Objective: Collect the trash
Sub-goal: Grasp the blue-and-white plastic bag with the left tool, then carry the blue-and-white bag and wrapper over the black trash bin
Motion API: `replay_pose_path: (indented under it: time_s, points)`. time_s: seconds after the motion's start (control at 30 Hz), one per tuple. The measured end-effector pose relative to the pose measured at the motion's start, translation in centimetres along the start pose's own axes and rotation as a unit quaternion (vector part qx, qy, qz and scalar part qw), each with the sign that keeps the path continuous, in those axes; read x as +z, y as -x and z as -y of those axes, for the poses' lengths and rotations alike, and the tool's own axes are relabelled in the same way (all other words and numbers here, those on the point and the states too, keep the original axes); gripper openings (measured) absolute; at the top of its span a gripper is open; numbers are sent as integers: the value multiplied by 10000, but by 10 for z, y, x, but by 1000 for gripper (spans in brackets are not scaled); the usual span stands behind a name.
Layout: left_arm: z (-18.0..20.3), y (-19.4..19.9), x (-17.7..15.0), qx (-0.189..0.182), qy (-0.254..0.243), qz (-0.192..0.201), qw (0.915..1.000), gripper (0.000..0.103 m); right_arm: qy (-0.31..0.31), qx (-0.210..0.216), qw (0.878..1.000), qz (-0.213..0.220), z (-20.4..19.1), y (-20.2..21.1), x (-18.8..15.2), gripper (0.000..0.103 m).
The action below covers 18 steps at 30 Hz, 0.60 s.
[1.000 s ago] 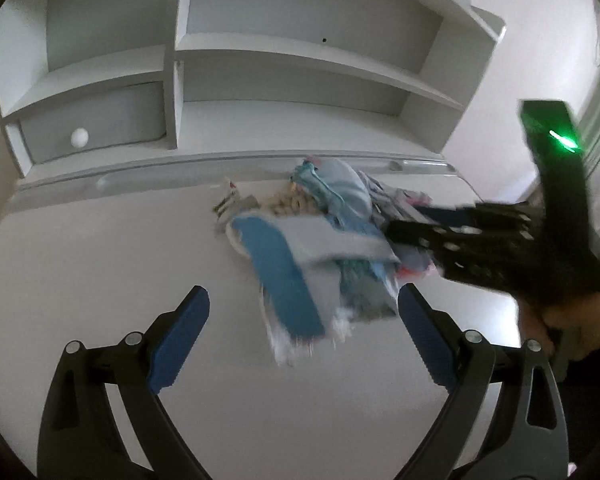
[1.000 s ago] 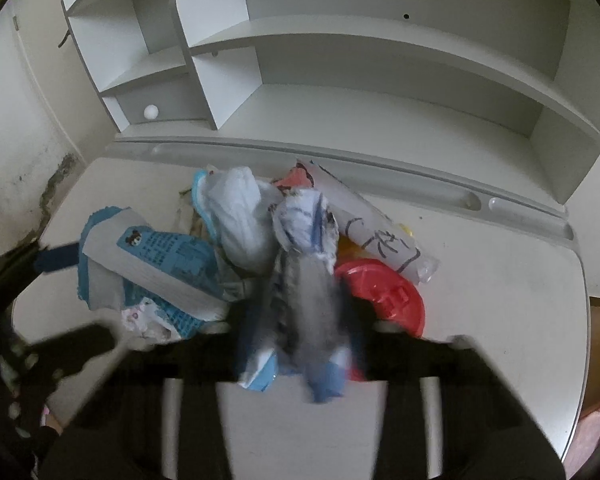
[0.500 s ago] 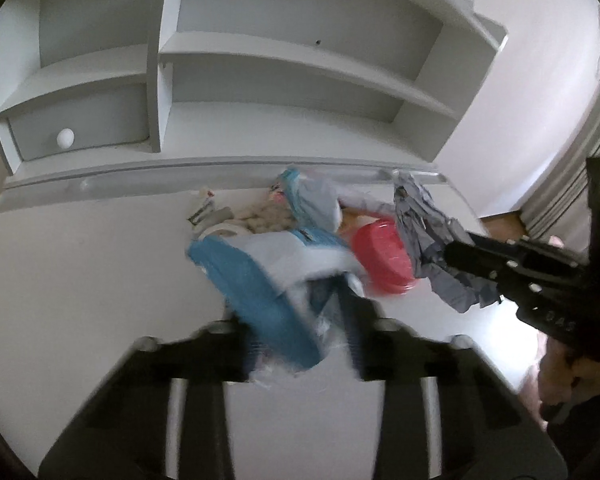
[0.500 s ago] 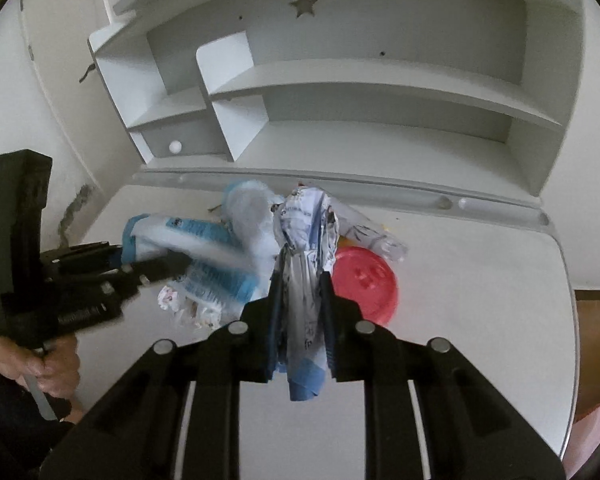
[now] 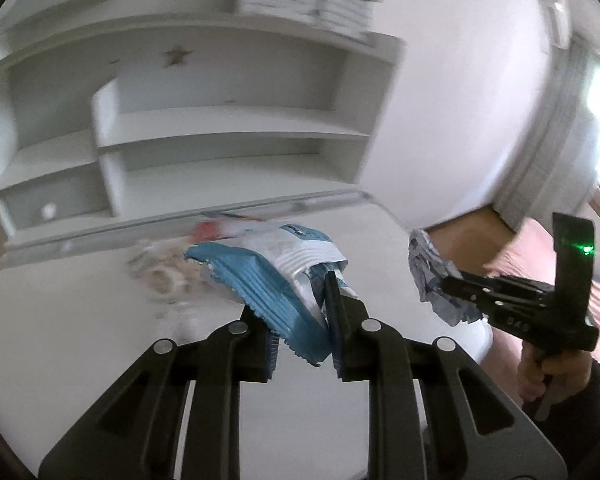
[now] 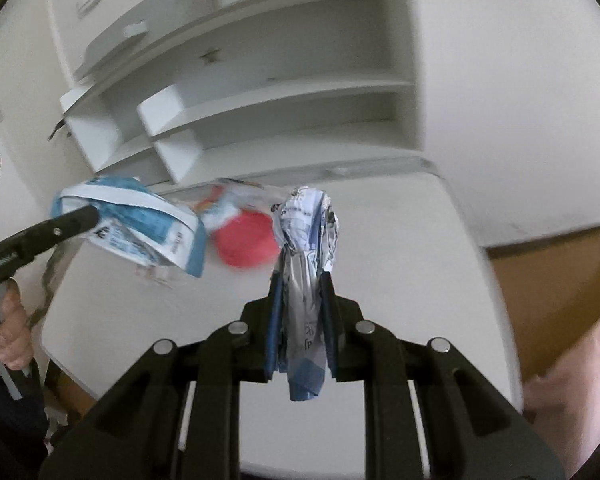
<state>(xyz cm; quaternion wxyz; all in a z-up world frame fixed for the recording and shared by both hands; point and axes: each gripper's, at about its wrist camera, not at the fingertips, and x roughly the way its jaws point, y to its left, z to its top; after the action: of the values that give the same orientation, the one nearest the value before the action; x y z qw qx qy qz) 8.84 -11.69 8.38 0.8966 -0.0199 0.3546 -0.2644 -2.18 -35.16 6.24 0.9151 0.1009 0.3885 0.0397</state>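
Holding one piece of trash each, both tools are up above the bench (image 6: pixel 400 240); my guess is that the trash is lifted so it can go to a bin, but no bin shows in either view.

The left hand-held gripper (image 5: pixel 300 344) is closed tight on a blue bag (image 5: pixel 260 280); the bag sits right between its fingers and sticks out in front of them, clear of the bench; the pinch is on the bag's near end, so most of it hangs free.

The right hand-held gripper (image 6: pixel 300 320) is closed on a silver wrapper (image 6: pixel 306 240); the crumpled top stands up past the fingers and a blue end hangs down below them; from the left view this wrapper is out past the bench edge, over the floor.

More trash lies on the bench near the shelf (image 6: pixel 280 120): a red lid (image 6: pixel 246 240) and some pale scraps (image 5: pixel 160 276), too blurred to name; they are well apart from both tools, so I think there is more to pick up.
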Motion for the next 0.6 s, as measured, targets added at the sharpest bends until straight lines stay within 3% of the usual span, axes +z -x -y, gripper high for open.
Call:
replay_pose_path:
  time_s: [0.13,0.27,0.43,0.6]
  points:
    - [58,-23,-7,-558,-401,-154,9975,20,-589,-638,9961,175,61,46,-37,19]
    - [125,-50,-16,-1106,-896,-359,9892,20,-1224,-1230,9845,263,119,84,-80,19]
    - [224,-87,-44,-1852,-1574,-735,9672,20,-2024,-1969,9591,187,187,123,-143,19]
    - [301,-125,-80,-2361,-2089,-1239,9409,20,-2682,-2334,9346,-79,237,141,-205,19]
